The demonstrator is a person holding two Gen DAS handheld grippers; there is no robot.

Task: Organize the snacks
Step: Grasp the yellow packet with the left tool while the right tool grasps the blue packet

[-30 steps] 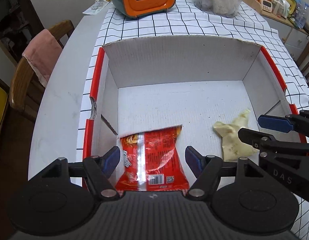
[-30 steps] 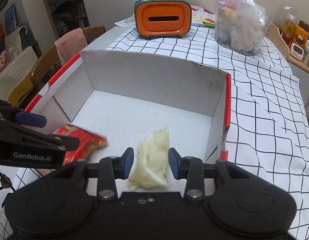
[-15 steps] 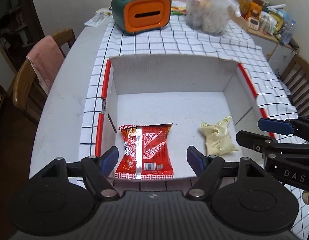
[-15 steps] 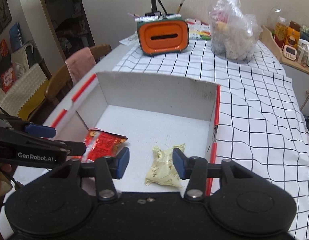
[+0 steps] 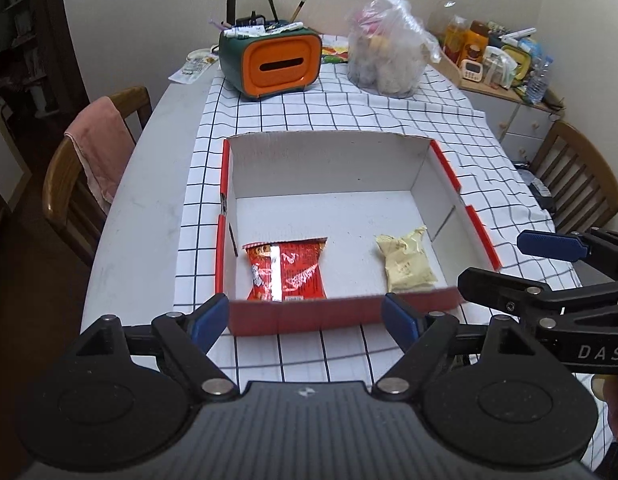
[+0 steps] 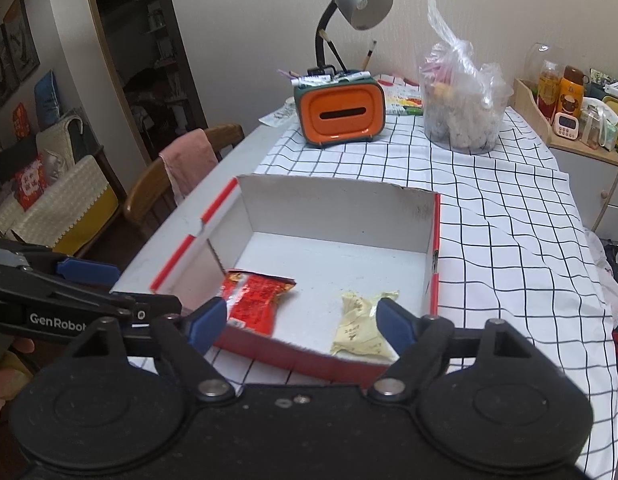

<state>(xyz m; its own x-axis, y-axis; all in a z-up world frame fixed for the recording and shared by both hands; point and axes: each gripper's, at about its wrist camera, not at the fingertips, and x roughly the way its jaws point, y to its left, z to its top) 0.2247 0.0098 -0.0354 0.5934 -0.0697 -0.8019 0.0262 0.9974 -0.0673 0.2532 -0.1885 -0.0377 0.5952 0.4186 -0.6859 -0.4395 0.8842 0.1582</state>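
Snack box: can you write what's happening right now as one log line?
red snack packet: in box | pale yellow packet: in box, apart | left gripper: opening, empty | right gripper: opening, empty

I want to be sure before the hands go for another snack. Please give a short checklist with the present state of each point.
1. Red foil snack packet lies flat inside the white cardboard box with red edges: ok.
2. Pale yellow snack packet lies inside the box, apart from the red one: ok.
3. Left gripper holds nothing, jaws opening: ok.
4. Right gripper holds nothing, jaws opening: ok.
5. Free floor remains at the back of the box: ok.
6. Next snack located: cannot tell.
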